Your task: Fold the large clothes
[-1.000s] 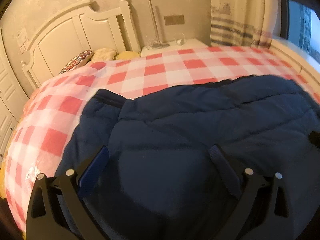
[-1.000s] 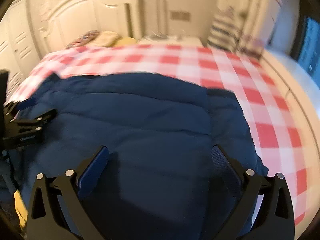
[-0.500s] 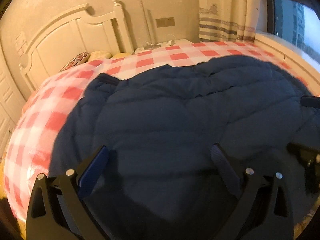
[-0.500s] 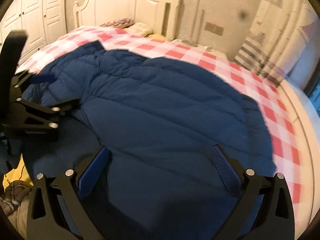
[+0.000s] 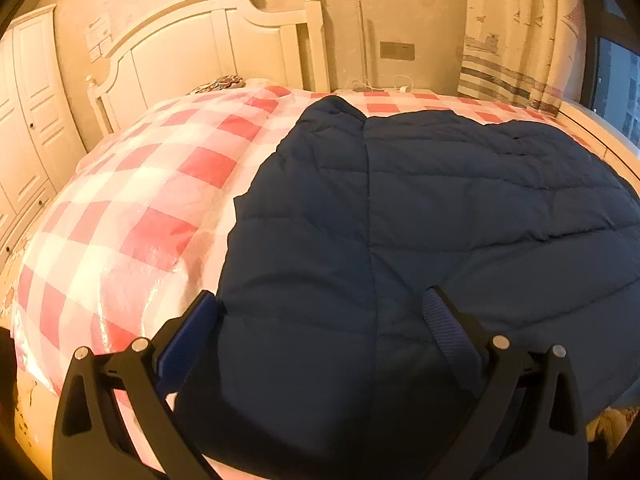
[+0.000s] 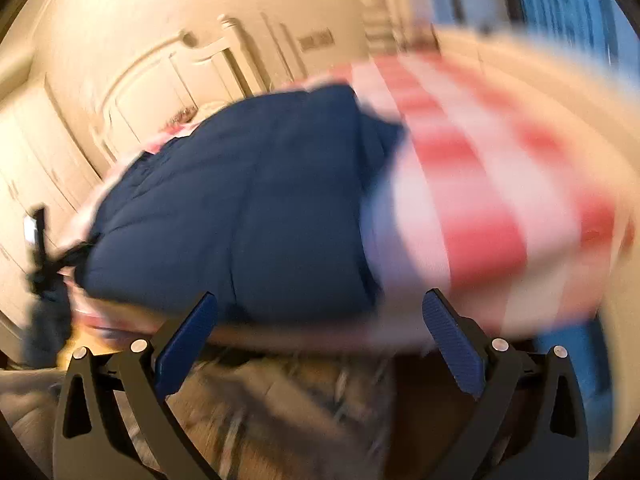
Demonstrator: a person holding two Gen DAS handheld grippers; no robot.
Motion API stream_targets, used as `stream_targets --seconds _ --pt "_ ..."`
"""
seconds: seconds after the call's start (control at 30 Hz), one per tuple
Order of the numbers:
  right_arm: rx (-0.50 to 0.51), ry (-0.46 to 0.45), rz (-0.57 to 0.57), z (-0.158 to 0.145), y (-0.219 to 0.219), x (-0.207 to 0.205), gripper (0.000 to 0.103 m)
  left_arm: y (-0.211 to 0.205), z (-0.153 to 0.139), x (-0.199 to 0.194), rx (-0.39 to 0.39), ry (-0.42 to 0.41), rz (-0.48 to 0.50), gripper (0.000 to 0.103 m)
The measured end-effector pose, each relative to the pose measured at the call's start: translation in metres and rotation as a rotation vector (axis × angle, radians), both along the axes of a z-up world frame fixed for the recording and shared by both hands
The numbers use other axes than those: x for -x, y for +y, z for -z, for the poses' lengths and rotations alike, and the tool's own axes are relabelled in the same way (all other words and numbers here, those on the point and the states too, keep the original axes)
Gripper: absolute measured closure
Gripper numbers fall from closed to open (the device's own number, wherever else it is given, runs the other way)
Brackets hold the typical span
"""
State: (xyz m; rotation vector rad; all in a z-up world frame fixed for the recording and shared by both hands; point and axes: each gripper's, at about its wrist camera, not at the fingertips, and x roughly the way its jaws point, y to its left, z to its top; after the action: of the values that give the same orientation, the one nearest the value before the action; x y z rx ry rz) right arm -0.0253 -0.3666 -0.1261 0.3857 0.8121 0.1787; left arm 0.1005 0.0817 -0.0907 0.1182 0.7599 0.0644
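Garment: we see a navy quilted jacket [image 5: 420, 216] spread flat on the bed, over the side of it away from the wardrobe doors; its far end reaches toward the headboard and its near hem hangs at the bed's foot edge.
Bed: the bed [image 5: 132, 208] wears a red-and-white checked cover under glossy clear plastic; on the jacket's wardrobe side a broad strip of the checks lies bare.
Left tool: our left tool [image 5: 320, 316] stands wide open, its blue-padded fingers [image 5: 188, 332] apart over the jacket's near hem, with nothing held between them; we cannot tell whether the pads touch the cloth.
Right tool: our right tool [image 6: 320, 320] is also spread wide and holds nothing; it sits off the bed's foot, below the jacket's near edge, with a blurred patterned floor [image 6: 280, 408] behind the fingers.
Right view: this view is smeared by motion, so we read only the jacket's navy mass on the bed and checked cover beside it.
Headboard: a white panelled headboard [image 5: 208, 44] stands beyond the jacket's far end, with a patterned pillow [image 5: 218, 83] at its base.
Wardrobe: white wardrobe doors [image 5: 28, 92] rise beside the headboard.
Curtain: a striped curtain [image 5: 516, 36] hangs on the headboard's other side, next to a window.
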Motion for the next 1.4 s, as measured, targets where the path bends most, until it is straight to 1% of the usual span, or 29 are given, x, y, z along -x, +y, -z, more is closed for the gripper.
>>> stream_targets --seconds 0.07,0.13,0.17,0.3,0.37,0.43,0.47,0.53,0.57,0.63,0.67,0.7,0.73,0.77,0.83,0.87,0.9,0.93,1.0,1.07,1.1,1.13,1.17,1.23,1.3,1.37,1.4 --pt "-0.113 0.027 -0.007 0.022 -0.005 0.012 0.007 0.000 0.002 -0.002 -0.009 -0.002 -0.009 0.002" --pt "-0.182 0.021 -0.029 0.031 -0.002 0.012 0.011 -0.003 0.002 -0.002 -0.023 -0.001 -0.017 0.002" --pt "-0.200 0.007 -0.048 0.030 0.001 0.009 0.013 -0.004 0.002 -0.001 -0.029 0.001 -0.017 0.002" --pt "-0.249 -0.073 -0.106 0.014 0.012 -0.013 0.013 -0.003 0.001 0.001 -0.032 0.007 -0.009 0.002" --pt "-0.291 -0.080 -0.114 0.010 0.016 -0.031 0.012 -0.003 0.001 0.000 -0.036 0.010 -0.008 0.002" --pt "-0.301 -0.109 -0.118 0.002 0.023 -0.036 0.010 -0.004 -0.004 0.001 -0.037 0.013 -0.011 0.002" --pt "-0.269 -0.134 -0.127 -0.005 0.027 -0.036 0.010 -0.004 -0.008 0.002 -0.031 0.007 -0.008 0.004" --pt "-0.240 -0.169 -0.131 -0.015 0.029 -0.038 0.010 -0.011 -0.024 0.009 0.002 -0.036 0.031 0.004" --pt "-0.257 -0.185 -0.127 -0.017 0.027 -0.042 0.010 -0.016 -0.030 0.010 0.006 -0.050 0.048 0.004" --pt "-0.280 -0.170 -0.112 -0.017 0.026 -0.057 0.010 -0.038 -0.043 0.006 -0.001 -0.062 0.114 0.004" --pt "-0.261 -0.135 -0.086 -0.015 0.027 -0.070 0.010 -0.048 -0.046 0.002 -0.004 -0.059 0.138 0.004" --pt "-0.239 -0.091 -0.061 -0.013 0.030 -0.084 0.010 -0.065 -0.050 -0.008 -0.002 -0.034 0.185 0.004" --pt "-0.221 -0.047 -0.038 -0.010 0.035 -0.096 0.008 -0.073 -0.051 -0.016 0.008 -0.016 0.211 0.004" --pt "-0.212 -0.026 -0.019 -0.007 0.038 -0.101 0.006 -0.084 -0.051 -0.026 0.017 0.002 0.233 0.004" --pt "-0.198 -0.027 0.018 -0.007 0.042 -0.111 0.006 -0.105 -0.053 -0.060 0.002 0.020 0.222 0.004" --pt "-0.199 -0.032 0.021 -0.006 0.041 -0.114 0.009 -0.110 -0.054 -0.074 0.009 0.032 0.211 0.004" --pt "-0.206 -0.048 0.037 -0.005 0.039 -0.114 0.018 -0.117 -0.054 -0.095 0.028 0.054 0.187 0.004" --pt "-0.216 -0.068 0.039 -0.003 0.038 -0.111 0.022 -0.123 -0.053 -0.116 0.027 0.065 0.151 0.004" --pt "-0.223 -0.105 0.043 -0.002 0.035 -0.102 0.032 -0.135 -0.048 -0.156 -0.040 0.064 0.076 0.004" --pt "-0.225 -0.129 0.047 -0.003 0.032 -0.097 0.037 -0.140 -0.036 -0.186 -0.080 0.096 0.017 0.004" --pt "-0.223 -0.140 0.042 -0.004 0.032 -0.096 0.039 -0.142 -0.019 -0.206 -0.094 0.164 -0.007 0.004" --pt "-0.223 -0.147 0.038 -0.007 0.030 -0.095 0.039 -0.143 -0.007 -0.215 -0.093 0.216 -0.003 0.003" --pt "-0.219 -0.160 0.032 -0.011 0.031 -0.094 0.040 -0.143 -0.002 -0.218 -0.097 0.223 0.000 0.002" --pt "-0.196 -0.189 0.018 -0.020 0.033 -0.094 0.041 -0.141 -0.006 -0.209 -0.098 0.180 0.011 0.004" --pt "-0.167 -0.229 0.004 -0.035 0.038 -0.093 0.043 -0.138 -0.018 -0.186 -0.102 0.110 0.025 0.010" --pt "-0.156 -0.265 -0.007 -0.047 0.040 -0.093 0.044 -0.141 -0.033 -0.154 -0.103 0.051 0.081 0.009" --pt "-0.152 -0.284 -0.013 -0.053 0.042 -0.091 0.045 -0.143 -0.038 -0.131 -0.128 0.035 0.116 0.009"
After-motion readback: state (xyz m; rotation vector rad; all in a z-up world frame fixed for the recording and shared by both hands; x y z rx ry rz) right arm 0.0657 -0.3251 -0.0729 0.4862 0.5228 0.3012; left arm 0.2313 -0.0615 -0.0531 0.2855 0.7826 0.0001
